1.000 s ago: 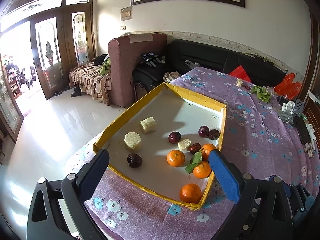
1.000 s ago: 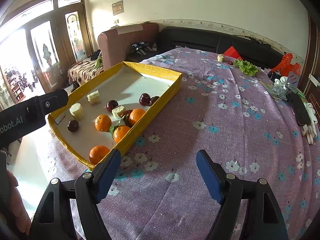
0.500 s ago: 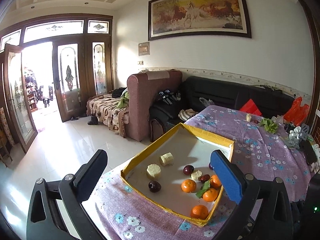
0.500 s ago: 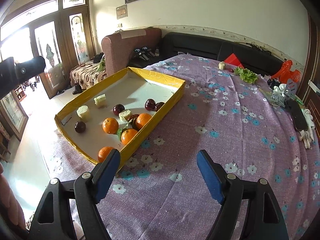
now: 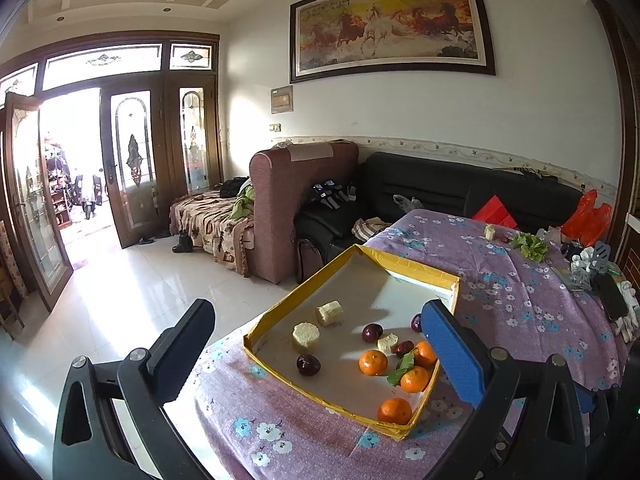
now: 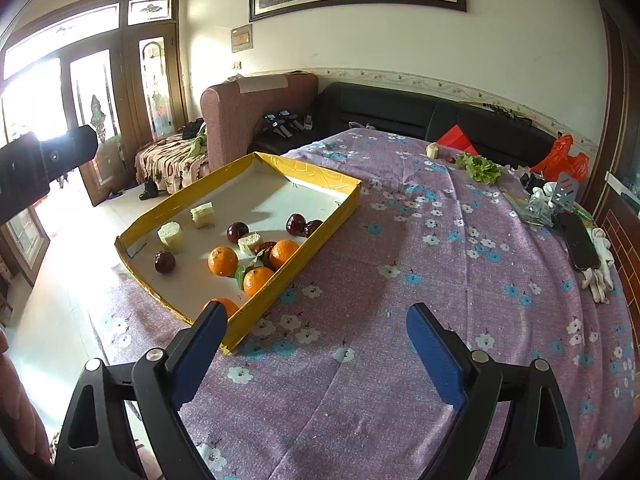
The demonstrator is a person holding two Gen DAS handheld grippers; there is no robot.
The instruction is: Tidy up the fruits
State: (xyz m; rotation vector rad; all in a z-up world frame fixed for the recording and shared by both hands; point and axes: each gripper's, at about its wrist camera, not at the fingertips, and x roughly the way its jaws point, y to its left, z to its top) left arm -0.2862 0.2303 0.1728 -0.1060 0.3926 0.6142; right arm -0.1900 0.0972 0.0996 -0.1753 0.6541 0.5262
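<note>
The shallow yellow-walled cardboard tray with a white floor point(image 6: 280, 280) lies at the left edge of the worktop, on its purple cloth printed with white and blue flowers point(image 6: 400, 360). In the tray lie four orange tangerines point(image 6: 223, 261), some with green leaves, clustered toward the near right corner. Dark red plums point(image 6: 165, 262) are scattered among them, and three pale cut cylinders of fruit point(image 6: 171, 235) lie toward the left wall. No label on the tray can be read.

The right gripper point(image 6: 316, 356) hovers over bare cloth just beside the tray's near corner; its blue-padded fingers have just been opening wider and hold nothing. The left gripper point(image 5: 316, 344) hangs before the tray's near end, fingers spread wide and empty.

On the wall, a framed painting of running horses point(image 5: 390, 26) bears calligraphy at its upper right, too small to read.
</note>
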